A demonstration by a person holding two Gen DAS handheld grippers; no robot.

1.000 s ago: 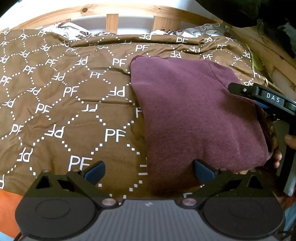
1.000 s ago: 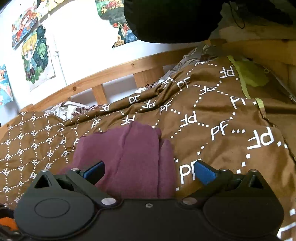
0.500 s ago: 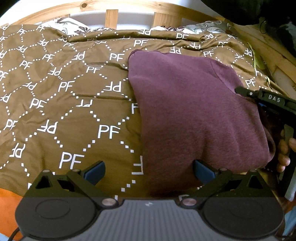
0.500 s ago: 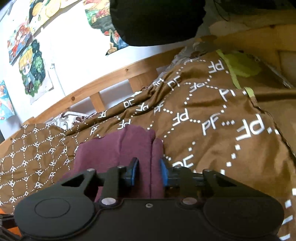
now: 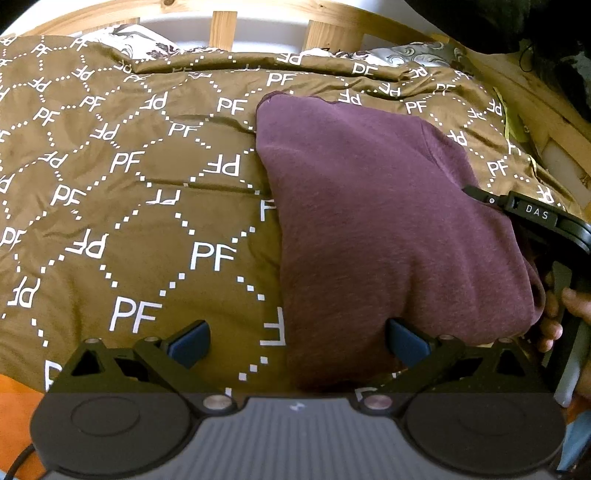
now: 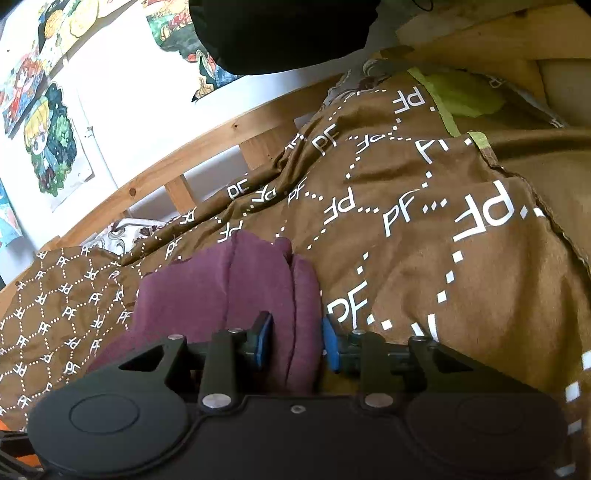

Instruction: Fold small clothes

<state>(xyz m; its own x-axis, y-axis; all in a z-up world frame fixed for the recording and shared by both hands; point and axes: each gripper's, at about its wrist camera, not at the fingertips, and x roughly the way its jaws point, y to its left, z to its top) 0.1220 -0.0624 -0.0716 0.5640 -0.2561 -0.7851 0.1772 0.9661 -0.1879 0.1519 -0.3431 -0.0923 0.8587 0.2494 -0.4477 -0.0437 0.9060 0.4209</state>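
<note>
A folded maroon garment (image 5: 376, 221) lies on the brown PF-patterned bedspread (image 5: 147, 206). My left gripper (image 5: 297, 341) is open, low over the garment's near left edge, with its right pad against the cloth. My right gripper (image 6: 295, 341) is shut on the garment's thick folded right edge (image 6: 299, 295); it also shows in the left wrist view (image 5: 532, 218) at the garment's right side, with the person's fingers behind it.
A wooden slatted headboard (image 5: 221, 22) runs along the far side. A wooden bed rail (image 5: 535, 103) stands at the right. Posters (image 6: 48, 147) hang on the white wall. A yellow-green cloth (image 6: 461, 92) lies at the bed's far right corner.
My right gripper closed on the garment's folded right edge and has kept its hold. The left gripper stayed open and shifted slightly forward over the bed.
</note>
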